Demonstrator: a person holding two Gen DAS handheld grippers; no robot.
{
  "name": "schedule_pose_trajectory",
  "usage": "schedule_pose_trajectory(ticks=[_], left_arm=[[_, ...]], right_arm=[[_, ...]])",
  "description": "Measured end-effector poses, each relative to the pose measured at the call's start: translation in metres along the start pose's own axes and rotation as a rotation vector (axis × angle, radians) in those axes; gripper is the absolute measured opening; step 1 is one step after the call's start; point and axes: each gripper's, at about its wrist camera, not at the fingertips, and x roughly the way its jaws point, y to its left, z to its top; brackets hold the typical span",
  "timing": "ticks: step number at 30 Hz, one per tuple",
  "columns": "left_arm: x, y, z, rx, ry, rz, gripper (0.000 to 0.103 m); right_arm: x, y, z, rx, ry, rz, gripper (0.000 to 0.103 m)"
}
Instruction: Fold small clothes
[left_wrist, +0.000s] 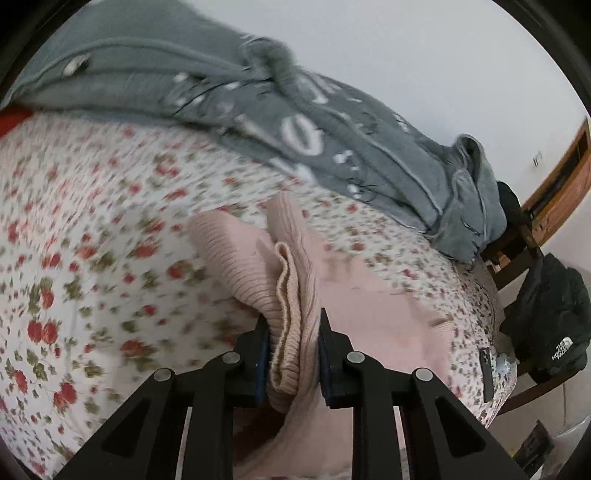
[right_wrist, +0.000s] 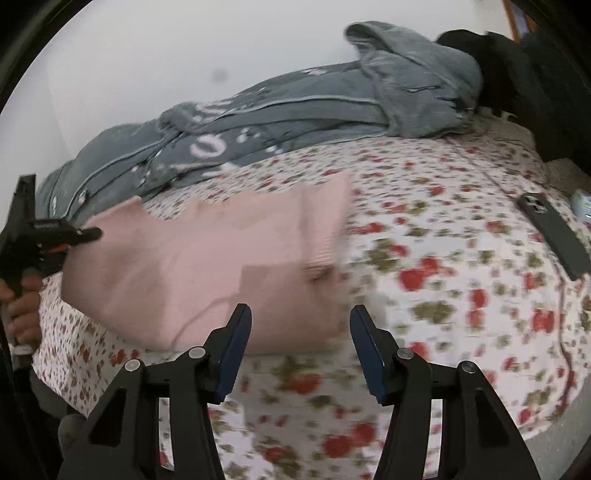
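Note:
A small pink ribbed knit garment (right_wrist: 207, 266) lies on the floral bedsheet (right_wrist: 443, 295). My left gripper (left_wrist: 291, 332) is shut on a bunched ribbed edge of the pink garment (left_wrist: 291, 295), which rises between its fingers. In the right wrist view the left gripper (right_wrist: 79, 234) shows at the garment's left end, held by a hand. My right gripper (right_wrist: 301, 315) is open and empty, just above the garment's near edge.
A grey fleece robe (left_wrist: 332, 122) lies along the far side of the bed, also in the right wrist view (right_wrist: 295, 110). A dark phone (right_wrist: 554, 236) lies on the sheet at right. A black jacket (left_wrist: 546, 317) hangs on a wooden chair beside the bed.

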Motion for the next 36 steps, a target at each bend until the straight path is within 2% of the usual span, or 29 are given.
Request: schedule_pose_trajectory(ticks=[6, 9, 13, 17, 21, 23, 25, 27, 28, 31, 36], left_arm=[[0.016, -0.090, -0.005, 0.079, 0.026, 0.012, 0.020], [0.039, -0.133, -0.022, 0.116, 0.065, 0.005, 0.020], [0.069, -0.171, -0.054, 0.192, 0.116, -0.005, 0.020], [0.097, -0.194, -0.073, 0.266, 0.217, -0.021, 0.027], [0.080, -0.185, -0.058, 0.227, 0.218, -0.154, 0.031], [0.067, -0.179, -0.048, 0.233, 0.190, -0.169, 0.032], [0.055, -0.171, -0.041, 0.246, 0.151, -0.146, 0.036], [0.043, -0.156, -0.033, 0.248, 0.107, -0.124, 0.054], [0.037, -0.146, -0.029, 0.246, 0.084, -0.114, 0.056], [0.026, -0.112, -0.022, 0.245, 0.038, -0.080, 0.056], [0.025, -0.073, -0.015, 0.258, 0.042, -0.043, 0.056]], right_arm=[[-0.026, -0.040, 0.005, 0.033, -0.045, -0.026, 0.056], [-0.036, -0.061, 0.005, 0.053, -0.048, -0.042, 0.056], [-0.045, -0.081, 0.001, 0.063, -0.044, -0.071, 0.056], [-0.047, -0.092, -0.002, 0.068, -0.036, -0.082, 0.056], [-0.043, -0.090, 0.003, 0.064, -0.032, -0.061, 0.056], [-0.038, -0.081, 0.010, 0.053, -0.036, -0.040, 0.056], [-0.034, -0.069, 0.019, 0.043, -0.046, -0.007, 0.056], [-0.029, -0.053, 0.029, 0.036, -0.061, 0.035, 0.056], [-0.026, -0.047, 0.034, 0.035, -0.067, 0.059, 0.056], [-0.013, -0.024, 0.050, 0.046, -0.072, 0.143, 0.058], [0.016, 0.010, 0.074, 0.102, -0.039, 0.264, 0.061]])
